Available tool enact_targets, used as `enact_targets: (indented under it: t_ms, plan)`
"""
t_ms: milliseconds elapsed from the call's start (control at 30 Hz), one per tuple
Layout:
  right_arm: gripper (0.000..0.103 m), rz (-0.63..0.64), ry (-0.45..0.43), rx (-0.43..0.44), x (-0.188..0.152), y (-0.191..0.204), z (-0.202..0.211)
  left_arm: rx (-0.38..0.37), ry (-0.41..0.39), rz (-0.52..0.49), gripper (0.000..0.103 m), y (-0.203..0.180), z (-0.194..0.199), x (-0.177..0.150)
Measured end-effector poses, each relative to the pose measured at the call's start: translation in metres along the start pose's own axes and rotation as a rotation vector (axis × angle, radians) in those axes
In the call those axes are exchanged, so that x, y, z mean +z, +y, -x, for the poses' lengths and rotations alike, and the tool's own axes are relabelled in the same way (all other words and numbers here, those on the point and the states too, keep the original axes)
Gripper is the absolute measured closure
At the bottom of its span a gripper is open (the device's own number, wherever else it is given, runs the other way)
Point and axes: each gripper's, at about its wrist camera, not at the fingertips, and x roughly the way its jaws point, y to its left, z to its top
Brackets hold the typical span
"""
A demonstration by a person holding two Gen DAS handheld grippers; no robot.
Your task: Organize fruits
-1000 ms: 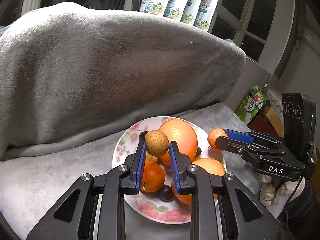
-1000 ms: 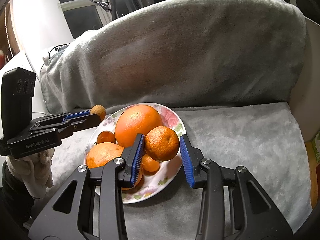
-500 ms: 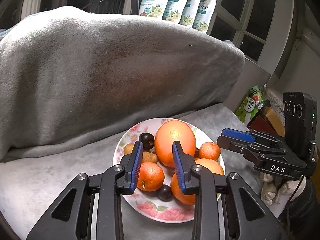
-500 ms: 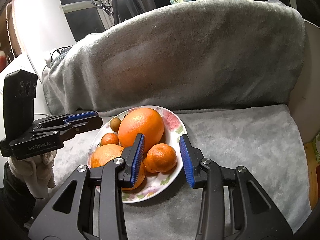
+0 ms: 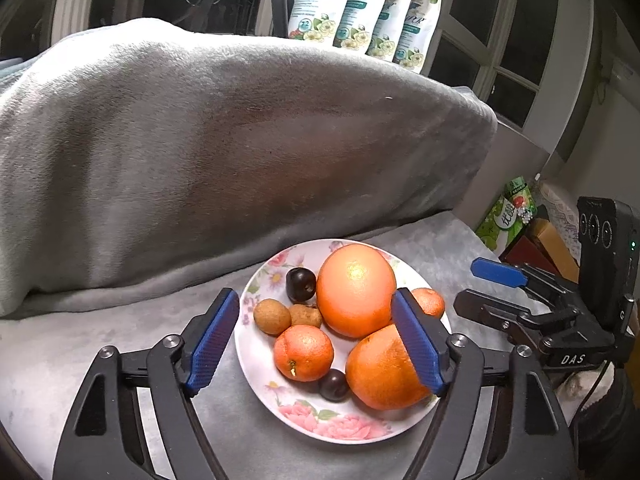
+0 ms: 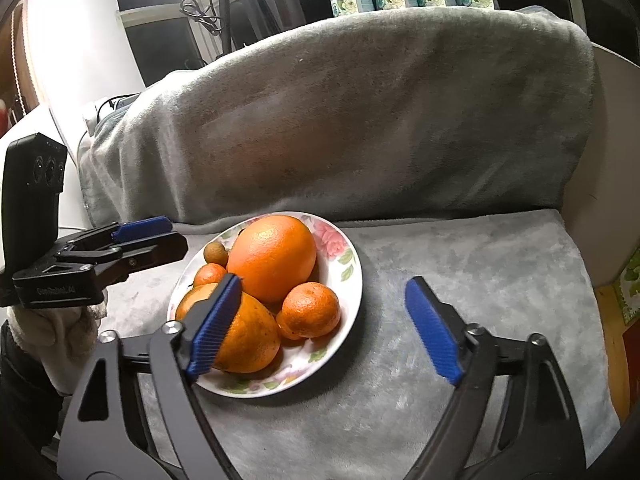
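A floral plate (image 5: 304,424) (image 6: 344,280) sits on the grey-blanketed sofa seat. It holds two large oranges (image 5: 354,290) (image 6: 272,258), small mandarins (image 5: 303,353) (image 6: 312,310), two brown longans (image 5: 272,316), and two dark plums (image 5: 300,279). My left gripper (image 5: 316,344) is open and empty, its jaws spread wide just in front of and above the plate. My right gripper (image 6: 326,326) is open and empty, at the plate's right side. Each gripper also shows in the other's view: the right (image 5: 496,280), the left (image 6: 140,236).
A grey blanket (image 5: 224,144) covers the sofa back behind the plate. Several pouches (image 5: 360,12) stand on the window ledge. Boxes and a green packet (image 5: 512,212) lie to the right of the seat. Bare seat (image 6: 460,248) lies right of the plate.
The left gripper let go of a longan and the right let go of a mandarin; both fruits now lie on the plate. Both grippers opened wide and drew back slightly.
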Motion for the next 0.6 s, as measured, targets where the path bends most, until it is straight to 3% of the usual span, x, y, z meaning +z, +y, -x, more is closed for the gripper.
enact_targets:
  t_ms: [233,367,600]
  plan:
    - [0.015,0.006,0.020,-0.006,-0.0012,0.0012,-0.0024,0.008,0.011,0.004,0.024,-0.0013,-0.0011,-0.0009]
    - [0.005,0.014,0.013,-0.007,-0.0023,0.0030,-0.0004,0.010,0.016,0.000,0.024,-0.0030,0.0000,-0.0008]
    - [0.005,0.008,0.005,-0.012,-0.0014,0.0043,0.0037,0.014,0.013,-0.001,0.023,-0.0046,0.0029,-0.0011]
